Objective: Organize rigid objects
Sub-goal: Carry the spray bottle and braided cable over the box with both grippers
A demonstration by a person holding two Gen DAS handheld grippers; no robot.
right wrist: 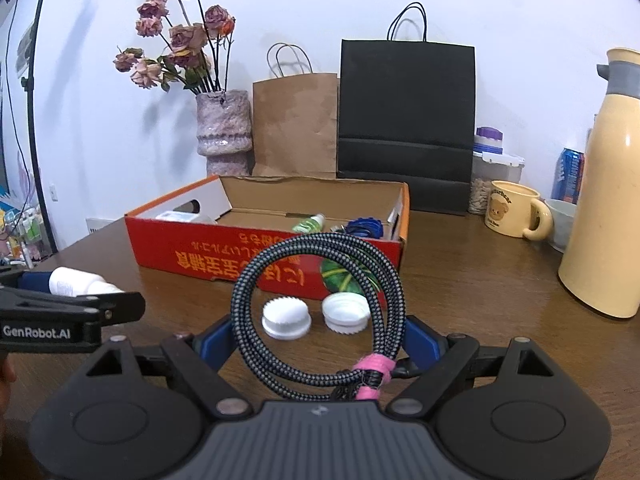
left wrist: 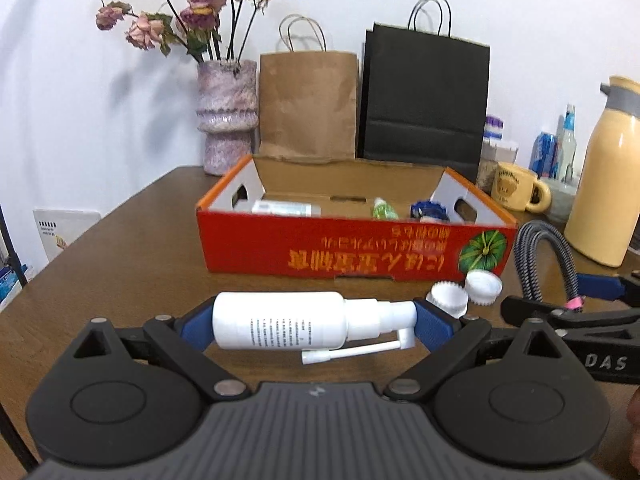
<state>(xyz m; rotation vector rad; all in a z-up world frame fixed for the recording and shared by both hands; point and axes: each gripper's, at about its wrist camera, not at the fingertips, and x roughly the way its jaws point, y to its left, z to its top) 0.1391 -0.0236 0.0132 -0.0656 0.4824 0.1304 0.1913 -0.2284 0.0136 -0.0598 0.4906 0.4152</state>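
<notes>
Sideways, left gripper [left wrist: 314, 326] pinches spray bottle [left wrist: 280, 320]; right gripper [right wrist: 320, 340], near "GenRobot.AI" lettering, clamps coiled cable [right wrist: 320, 304]

Glossy white plastic spray bottle [left wrist: 280, 320]; braided cloth cable [right wrist: 320, 312]; printed cardboard box [left wrist: 352, 240]; wood-grain table [left wrist: 120, 264].

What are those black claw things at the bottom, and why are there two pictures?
They are grabbers a person holds, one in each hand, each with its own camera. That gives two pictures of one table. The left grabber has its blue jaws squeezed on a white spray bottle. The right grabber holds a coiled striped cable. Two white caps lie on the brown table, before a red box with small things inside.
</notes>
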